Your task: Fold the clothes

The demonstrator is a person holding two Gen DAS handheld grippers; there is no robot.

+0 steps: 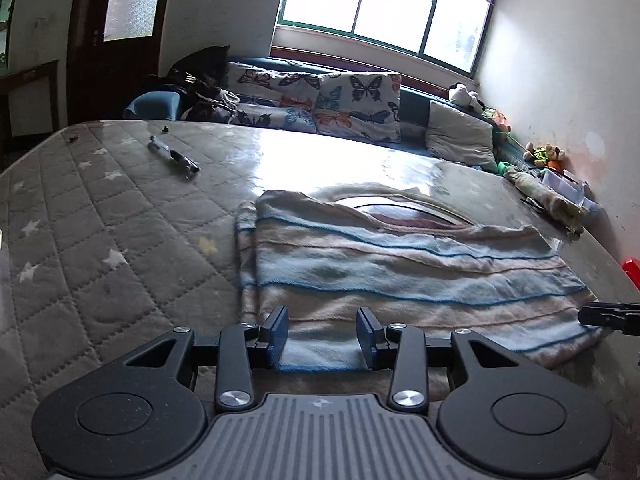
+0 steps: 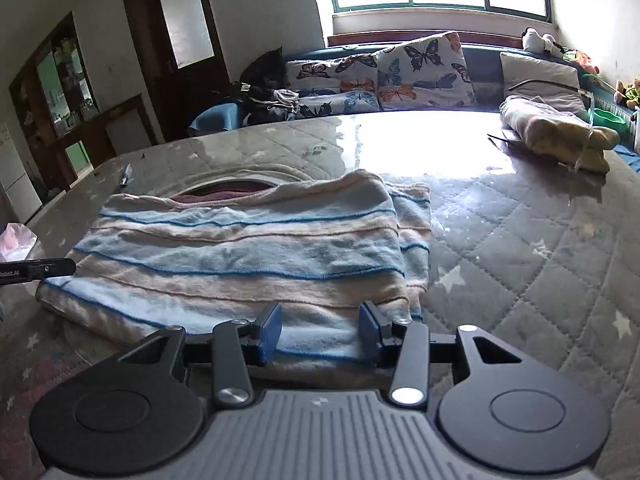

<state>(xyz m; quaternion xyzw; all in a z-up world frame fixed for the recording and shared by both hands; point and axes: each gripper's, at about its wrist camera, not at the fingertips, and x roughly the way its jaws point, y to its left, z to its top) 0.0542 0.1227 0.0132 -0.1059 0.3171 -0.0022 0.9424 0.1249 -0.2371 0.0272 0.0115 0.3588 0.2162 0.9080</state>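
Note:
A fleecy garment with pale blue, beige and dark blue stripes [image 1: 392, 268] [image 2: 248, 256] lies folded flat on the quilted surface, its neckline at the far side showing a maroon inside. My left gripper [image 1: 322, 334] stands open over the garment's near hem at its left part, the hem lying between the blue pads [image 1: 280, 330]. My right gripper [image 2: 320, 334] is open too, over the near hem at the right part, nothing pinched between its pads [image 2: 270, 334]. Each gripper's tip shows at the edge of the other view.
The grey star-quilted mattress [image 1: 120, 240] under shiny plastic spreads all round. A pen [image 1: 173, 155] lies far left. A rolled cloth bundle [image 2: 556, 132] sits far right. Butterfly pillows [image 1: 356, 104] and soft toys [image 1: 544, 154] line the far edge and wall.

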